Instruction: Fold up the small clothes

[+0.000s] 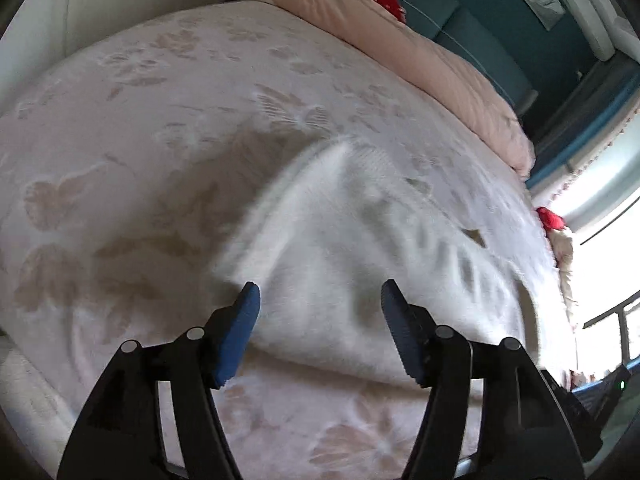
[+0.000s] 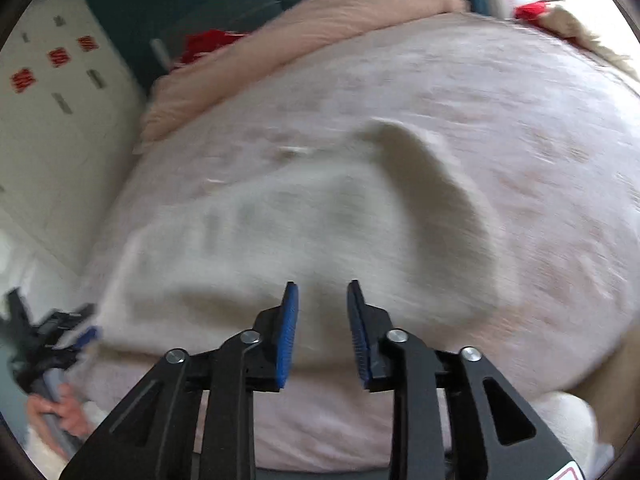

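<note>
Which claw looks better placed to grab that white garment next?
Probably the left claw: its jaws gape wide right over the near edge of the white garment. The right claw is open more narrowly, and its view is blurred.

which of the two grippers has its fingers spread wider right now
The left gripper: its blue pads stand far apart over the white garment, while the right gripper shows a narrower gap.
</note>
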`<control>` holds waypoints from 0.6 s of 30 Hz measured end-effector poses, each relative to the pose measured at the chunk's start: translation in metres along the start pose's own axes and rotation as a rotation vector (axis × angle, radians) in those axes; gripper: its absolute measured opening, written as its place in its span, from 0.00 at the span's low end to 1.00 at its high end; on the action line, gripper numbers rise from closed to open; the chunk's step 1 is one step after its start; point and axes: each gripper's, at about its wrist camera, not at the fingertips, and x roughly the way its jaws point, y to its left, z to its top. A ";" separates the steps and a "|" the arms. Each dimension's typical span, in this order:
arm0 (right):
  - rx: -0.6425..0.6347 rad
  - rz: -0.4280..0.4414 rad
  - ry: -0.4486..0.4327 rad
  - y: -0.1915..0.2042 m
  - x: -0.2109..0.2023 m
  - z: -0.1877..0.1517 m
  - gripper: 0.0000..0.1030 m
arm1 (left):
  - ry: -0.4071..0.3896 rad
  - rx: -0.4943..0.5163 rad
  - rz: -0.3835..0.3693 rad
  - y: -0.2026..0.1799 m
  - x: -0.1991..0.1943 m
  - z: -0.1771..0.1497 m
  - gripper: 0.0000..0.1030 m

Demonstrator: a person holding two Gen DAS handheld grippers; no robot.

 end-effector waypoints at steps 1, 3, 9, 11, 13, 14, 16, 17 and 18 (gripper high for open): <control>-0.016 0.044 0.010 0.016 0.007 0.003 0.19 | 0.010 0.014 -0.009 -0.010 0.005 0.001 0.59; -0.087 0.111 0.052 0.059 0.035 0.008 0.19 | 0.039 0.065 -0.015 -0.035 0.019 0.000 0.59; -0.217 -0.035 0.129 0.083 0.113 0.005 0.02 | 0.134 0.240 0.123 -0.055 0.084 -0.008 0.61; -0.095 -0.055 0.107 0.032 0.105 0.021 0.00 | 0.141 0.216 0.085 -0.046 0.078 -0.003 0.60; -0.018 -0.076 0.079 -0.007 0.084 0.032 0.00 | 0.144 0.199 0.070 -0.039 0.067 0.004 0.59; -0.015 -0.154 0.057 -0.025 0.065 0.036 0.00 | 0.125 0.192 0.063 -0.033 0.058 0.006 0.60; 0.018 -0.225 0.027 -0.054 0.032 0.032 0.11 | 0.098 0.155 0.047 -0.020 0.045 0.009 0.64; 0.044 -0.233 0.023 -0.062 0.021 0.029 0.13 | 0.086 0.124 0.028 -0.010 0.036 0.008 0.66; 0.076 -0.231 0.021 -0.074 0.008 0.023 0.19 | 0.082 0.089 0.012 -0.001 0.030 0.007 0.68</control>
